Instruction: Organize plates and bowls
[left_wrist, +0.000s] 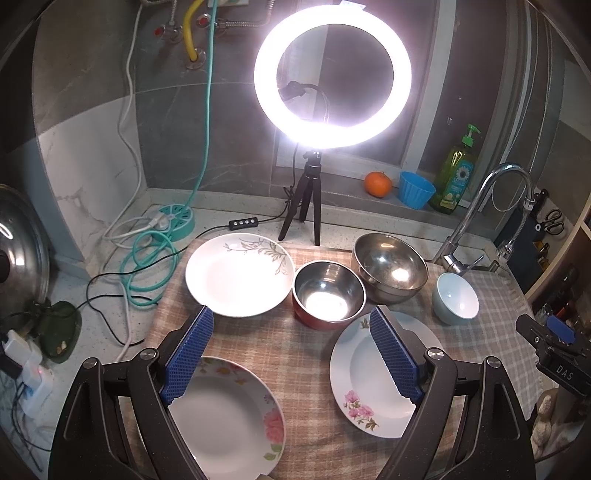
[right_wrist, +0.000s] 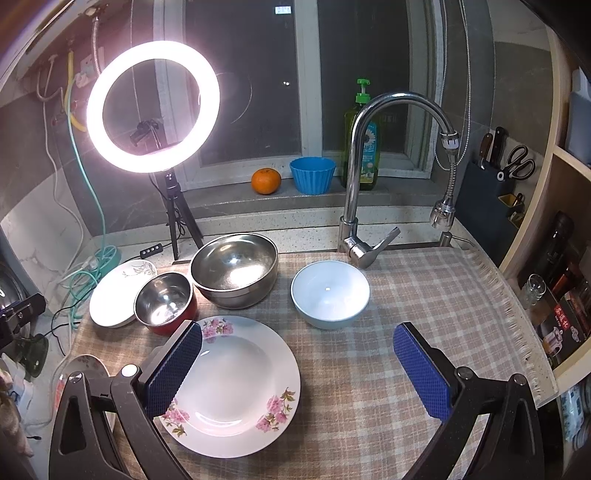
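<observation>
While both jaws gape | ring light (left_wrist: 332, 70) behind bowls | faucet (right_wrist: 369, 147) beside

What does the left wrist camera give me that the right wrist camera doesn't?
Left wrist only: the whole near-left floral plate and the pot lid at far left. Right wrist only: the knife block with scissors and the cloth's fringed right edge. Both: pink-flower plate, steel bowls, pale blue bowl, ring light.

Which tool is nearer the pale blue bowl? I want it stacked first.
Right. The right tool hangs open just short of the pale blue bowl; the left tool sits farther left, over the plates.
</observation>
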